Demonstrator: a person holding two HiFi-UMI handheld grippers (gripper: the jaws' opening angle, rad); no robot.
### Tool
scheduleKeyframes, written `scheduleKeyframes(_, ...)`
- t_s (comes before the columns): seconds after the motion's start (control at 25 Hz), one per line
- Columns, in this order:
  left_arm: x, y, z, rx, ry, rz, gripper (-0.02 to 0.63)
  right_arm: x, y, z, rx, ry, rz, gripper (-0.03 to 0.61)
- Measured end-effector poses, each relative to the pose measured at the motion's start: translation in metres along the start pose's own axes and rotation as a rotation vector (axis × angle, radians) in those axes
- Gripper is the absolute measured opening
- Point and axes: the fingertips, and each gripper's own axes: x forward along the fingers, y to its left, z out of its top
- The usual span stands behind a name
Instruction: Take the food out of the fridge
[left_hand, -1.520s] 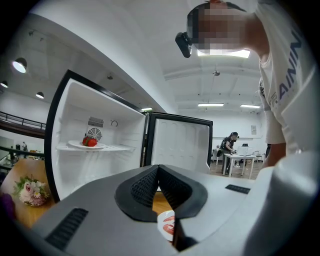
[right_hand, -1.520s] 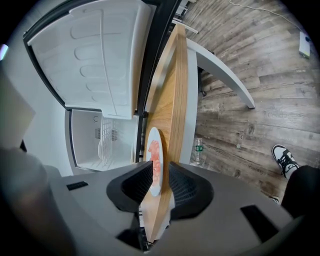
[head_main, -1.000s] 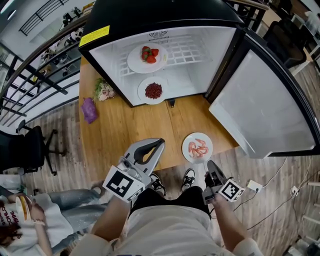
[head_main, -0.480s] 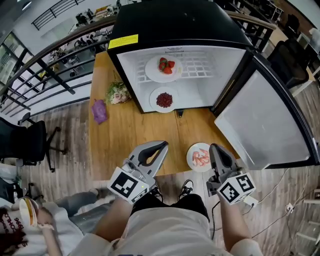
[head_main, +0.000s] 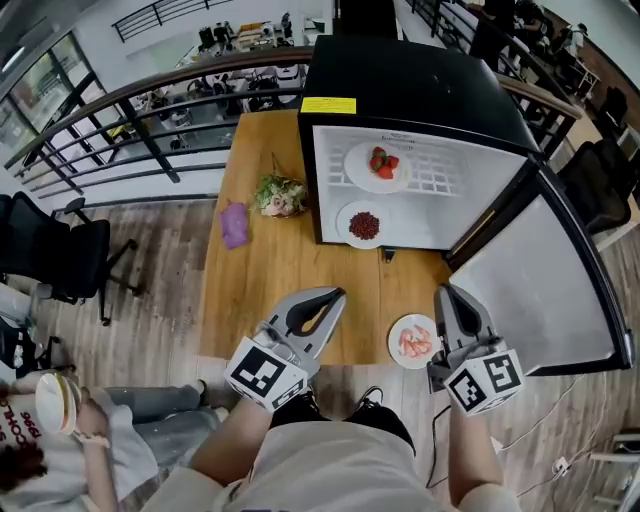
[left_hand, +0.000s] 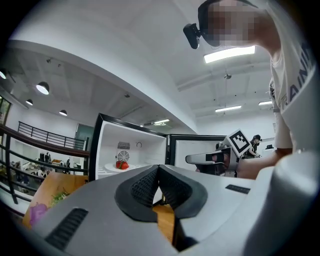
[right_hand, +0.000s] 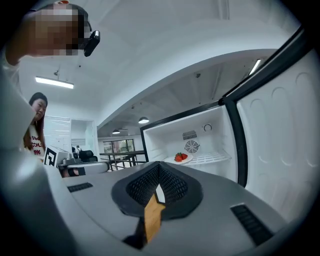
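The open fridge (head_main: 420, 80) on the surface (head_main: 270, 270) holds a strawberry plate (head_main: 358, 170) above a plate of dark red food (head_main: 346, 222); a plate of pink food (head_main: 396, 346) lies outside.

Pale wood-plank floor (head_main: 150, 300) runs all around the wooden worktop (head_main: 270, 290). Off to the left, a black office chair (head_main: 75, 255) sits on those planks, near a black metal railing (head_main: 152, 142) that curves across the back. Beyond the railing there are desks (head_main: 225, 35) and more seating, too small to make out clearly. Big glazed panes (head_main: 35, 85) stand at the far left, and a second rail (head_main: 155, 15) crosses the white wall higher up. On the right edge, dark chairs (head_main: 600, 185) crowd together. Overhead, a white ceiling (left_hand: 125, 45) carries long strip lights (left_hand: 229, 53), lit, and round downlights (left_hand: 43, 88) glow over the far hall.
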Motion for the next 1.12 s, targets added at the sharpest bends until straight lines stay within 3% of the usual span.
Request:
scheduleKeyframes(0.68,-0.018,0.007,0.023,0.045,-0.059,0.049,0.006,0.01,0.024,0.006,0.007,-0.004,0.047,0.02)
scheduleKeyframes(1.12,-0.023,0.014,0.021,0.038,-0.054,0.068,0.006,0.048,0.021,0.019,0.126,-0.034,0.08,0.021)
